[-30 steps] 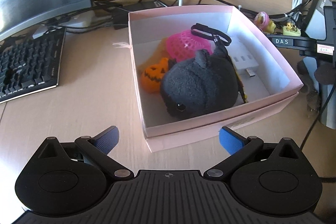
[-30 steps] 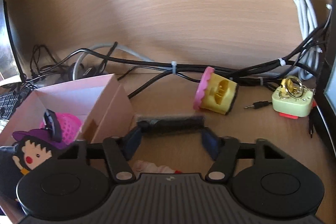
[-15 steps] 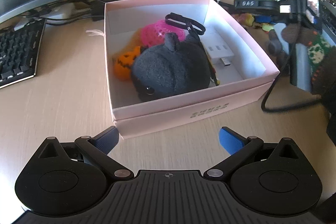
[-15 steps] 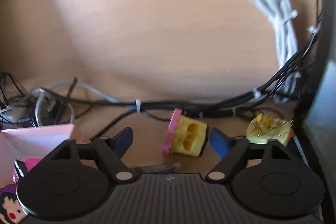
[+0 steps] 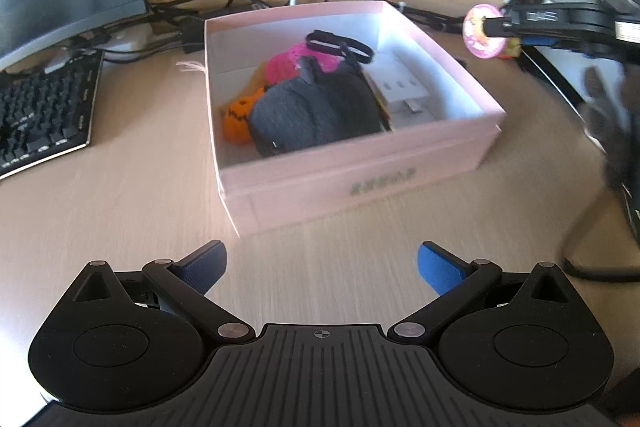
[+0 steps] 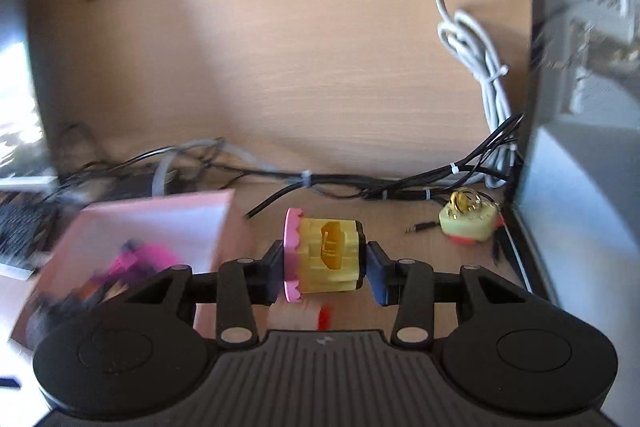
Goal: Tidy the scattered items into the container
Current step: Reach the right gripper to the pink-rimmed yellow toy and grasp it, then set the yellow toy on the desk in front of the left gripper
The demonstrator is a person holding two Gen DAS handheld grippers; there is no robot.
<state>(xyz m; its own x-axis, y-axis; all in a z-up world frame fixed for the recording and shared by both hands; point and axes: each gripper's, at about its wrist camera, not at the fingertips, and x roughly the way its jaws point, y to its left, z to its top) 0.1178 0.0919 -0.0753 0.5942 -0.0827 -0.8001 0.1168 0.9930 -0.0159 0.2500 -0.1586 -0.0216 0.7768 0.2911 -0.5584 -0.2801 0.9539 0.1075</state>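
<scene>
In the open pink cardboard box [image 5: 360,163] on the wooden desk [image 5: 120,211] lie a dark grey plush toy [image 5: 316,115], an orange pumpkin figure [image 5: 236,117], a pink mesh ball [image 5: 288,61] and what seems a white adapter [image 5: 404,87]. Right of the box, the right gripper [image 6: 324,263] is closing on a yellow toy with a pink scalloped rim [image 6: 320,255], lifted off the desk. Only the left wrist view shows the left gripper [image 5: 320,263], spread wide and empty; only the right shows a pale yellow keyring trinket [image 6: 468,223] far right.

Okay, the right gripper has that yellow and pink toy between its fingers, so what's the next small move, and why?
Probably carry it left over the pink box and let go there. The right gripper is closing its jaws on the yellow toy with the pink frill, pads on both sides, and the toy looks clear of the desk. The box lies open beside it.
</scene>
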